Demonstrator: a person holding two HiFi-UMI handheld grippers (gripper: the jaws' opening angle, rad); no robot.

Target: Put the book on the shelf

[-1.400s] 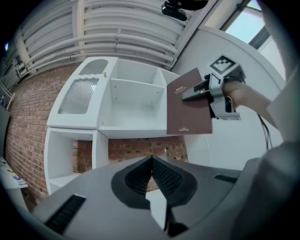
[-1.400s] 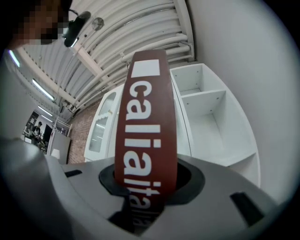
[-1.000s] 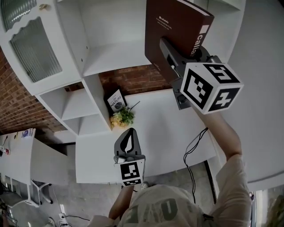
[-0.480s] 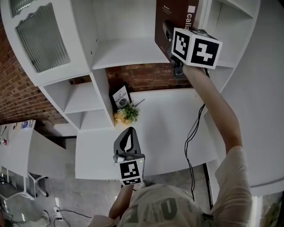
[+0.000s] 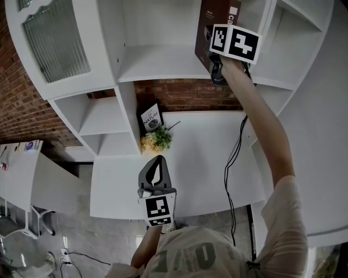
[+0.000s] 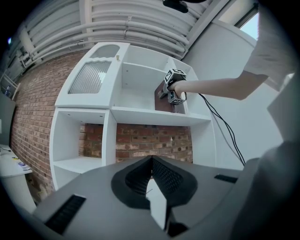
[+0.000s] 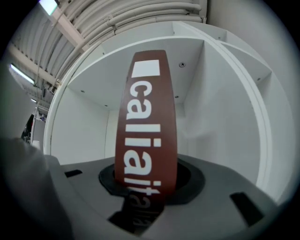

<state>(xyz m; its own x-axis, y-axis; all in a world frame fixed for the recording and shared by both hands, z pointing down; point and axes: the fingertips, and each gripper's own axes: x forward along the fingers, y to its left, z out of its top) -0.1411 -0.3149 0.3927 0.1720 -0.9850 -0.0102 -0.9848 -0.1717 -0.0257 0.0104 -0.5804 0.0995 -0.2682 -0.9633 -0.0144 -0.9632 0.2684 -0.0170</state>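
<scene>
A brown book with white spine lettering (image 7: 146, 117) stands upright with my right gripper (image 7: 146, 185) shut on its lower spine. In the head view the book (image 5: 213, 16) is inside the upper right compartment of the white shelf unit (image 5: 157, 62), with the right gripper (image 5: 211, 46) reaching up to it at arm's length. The left gripper view shows the book (image 6: 163, 101) standing over the shelf board (image 6: 140, 114). Whether it rests on the board I cannot tell. My left gripper (image 5: 157, 162) hangs low over the desk, shut and holding nothing.
A small book (image 5: 152, 119) and a bunch of flowers (image 5: 156, 140) sit at the back of the white desk (image 5: 196, 168). A black cable (image 5: 234, 157) trails across its right side. A ribbed glass cabinet door (image 5: 54, 38) is at the upper left. Lower shelf compartments (image 5: 98, 119) hold nothing.
The right gripper has carried the book up and further into the upper right shelf compartment, the arm now stretched out. The left gripper stays in much the same place over the desk.
</scene>
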